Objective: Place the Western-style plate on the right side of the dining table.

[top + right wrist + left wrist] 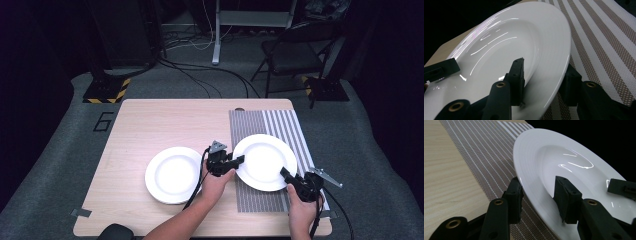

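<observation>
We see two white plates on a pale wooden desk (150, 120). The right plate (265, 161) lies on a striped grey placemat (280, 125) that covers the desk's right part, and both claws work on it. The left claw (239, 161) meets its rim at about nine o'clock; in the left gripper view one finger (514, 197) sits under the rim over the placemat (481, 152) and the other on top of the plate (554, 157), so this claw straddles the rim, though we cannot tell whether the pads press. The right claw (285, 173) meets the rim at about five o'clock, and in the right gripper view its jaws likewise stand on either side of the plate's (506, 45) edge. The left plate (173, 174) rests on bare wood at nine o'clock from the left claw, near it and apart from the placemat.
</observation>
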